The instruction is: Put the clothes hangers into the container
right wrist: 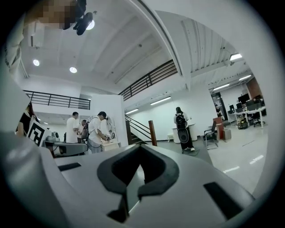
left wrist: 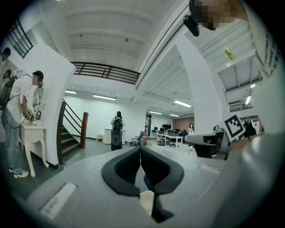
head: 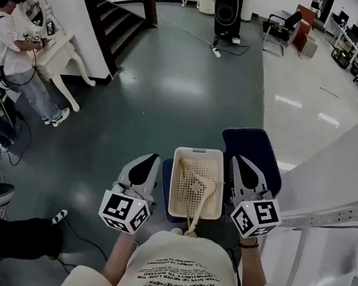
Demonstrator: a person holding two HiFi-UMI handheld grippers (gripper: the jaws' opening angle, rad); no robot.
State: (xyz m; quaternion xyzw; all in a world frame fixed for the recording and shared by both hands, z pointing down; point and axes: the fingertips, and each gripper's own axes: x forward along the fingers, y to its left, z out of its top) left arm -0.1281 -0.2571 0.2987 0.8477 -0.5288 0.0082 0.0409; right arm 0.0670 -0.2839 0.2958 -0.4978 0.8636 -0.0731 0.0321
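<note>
From the head view I see a cream perforated container (head: 175,183) resting on a blue padded seat (head: 252,143). Beige clothes hangers (head: 200,185) lie inside it, and one end pokes over the near rim. My left hand-held gripper (head: 146,165) sits just beside the container's left wall with its jaws pressed together and empty. My right hand-held gripper (head: 249,172) flanks the right wall, likewise closed on nothing.

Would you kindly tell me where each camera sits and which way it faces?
Head view: on the person's head, looking steeply down at the container between left gripper and right gripper; shirt and forearms show.
Left gripper view: rides that gripper, facing the staircase; shut jaws show.
Right gripper view: likewise.
All share the staircase.
</note>
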